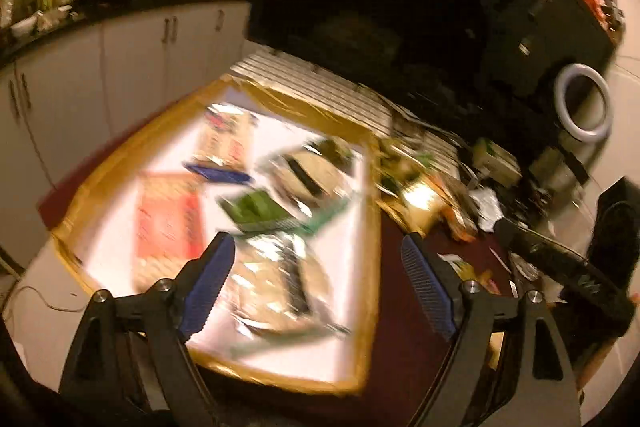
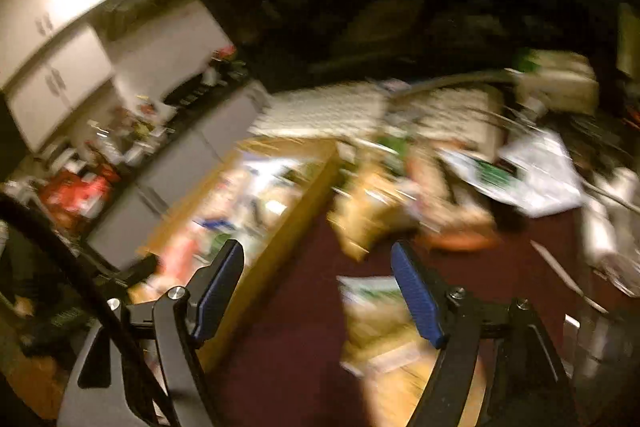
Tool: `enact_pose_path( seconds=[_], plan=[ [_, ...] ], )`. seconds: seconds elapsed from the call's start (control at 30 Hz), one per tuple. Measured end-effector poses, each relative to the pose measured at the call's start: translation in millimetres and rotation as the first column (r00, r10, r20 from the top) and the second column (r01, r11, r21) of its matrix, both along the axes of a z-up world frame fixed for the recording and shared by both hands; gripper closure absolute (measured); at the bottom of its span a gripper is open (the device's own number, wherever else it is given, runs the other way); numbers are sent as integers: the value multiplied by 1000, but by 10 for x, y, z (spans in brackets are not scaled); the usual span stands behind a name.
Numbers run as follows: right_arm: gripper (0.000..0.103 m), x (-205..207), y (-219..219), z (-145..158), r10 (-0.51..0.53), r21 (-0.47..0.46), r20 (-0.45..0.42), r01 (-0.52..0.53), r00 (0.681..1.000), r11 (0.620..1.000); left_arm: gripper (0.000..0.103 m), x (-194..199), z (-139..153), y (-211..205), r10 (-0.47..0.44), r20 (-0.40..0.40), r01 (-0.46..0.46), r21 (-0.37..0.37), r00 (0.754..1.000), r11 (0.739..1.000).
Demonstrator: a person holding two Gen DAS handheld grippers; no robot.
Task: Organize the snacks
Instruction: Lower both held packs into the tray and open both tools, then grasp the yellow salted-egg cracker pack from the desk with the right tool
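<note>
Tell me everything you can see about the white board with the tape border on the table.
The white board is a flat rectangular sheet, edged all round in glossy yellow-brown tape. It lies flat on the dark red table, brightly lit. Several snack packets lie on it: a red packet, a green one and a silvery foil one. Motion blur hides the print. The open left gripper hangs above its near edge.

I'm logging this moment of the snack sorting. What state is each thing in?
Left tongs: open, holding nothing.
Right tongs: open, holding nothing.
White board: flat on the table, snack packets lying on it.
Red packet: flat on the board.
Green packet: flat on the board.
Loose packet pile: heaped off the board, unsorted.
</note>
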State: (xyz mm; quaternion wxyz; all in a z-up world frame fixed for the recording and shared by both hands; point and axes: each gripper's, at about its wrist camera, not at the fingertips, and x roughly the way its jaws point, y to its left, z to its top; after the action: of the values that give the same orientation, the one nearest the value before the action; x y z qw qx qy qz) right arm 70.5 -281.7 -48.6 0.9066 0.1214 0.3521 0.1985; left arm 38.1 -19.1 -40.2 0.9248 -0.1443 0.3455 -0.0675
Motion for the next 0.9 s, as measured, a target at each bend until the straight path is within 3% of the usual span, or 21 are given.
enact_pose_path(
  seconds=[0.1, 0.2, 0.33, 0.43, 0.57, 0.7, 0.8, 0.9],
  plan=[
    [27, -51, -242, -99, -87, -55, -43, 85, 995, 995, 18, 11, 27, -222, -56, 5, 55, 71, 998, 996],
    [27, -97, -344, -215, -31, -32, -98, 28, 995, 999, 18, -19, 33, -344, -91, 1, 90, 96, 996, 991],
    [27, -123, -168, -372, 20, -163, -153, -45, 988, 986, 18, -6, 8, -364, -89, -15, 90, 95, 996, 991],
    [25, -137, -2, -453, 100, -187, -174, -132, 980, 973, 18, -1, 12, -392, -99, -14, 100, 102, 995, 990],
    [24, -168, 170, -490, 113, -279, -169, -157, 979, 947, 18, -19, -7, -413, -105, -15, 106, 106, 994, 989],
    [28, -173, 142, -504, 108, -305, -161, -153, 981, 940, 18, -7, -12, -402, -103, -24, 105, 99, 994, 989],
    [29, -111, 10, -504, 89, -237, -166, -127, 982, 963, 18, -12, -5, -437, -117, -27, 119, 93, 993, 989],
    [29, -48, -212, -496, 7, -121, -163, -27, 987, 992, 18, -19, -8, -555, -162, -37, 165, 111, 986, 980]
  ],
)
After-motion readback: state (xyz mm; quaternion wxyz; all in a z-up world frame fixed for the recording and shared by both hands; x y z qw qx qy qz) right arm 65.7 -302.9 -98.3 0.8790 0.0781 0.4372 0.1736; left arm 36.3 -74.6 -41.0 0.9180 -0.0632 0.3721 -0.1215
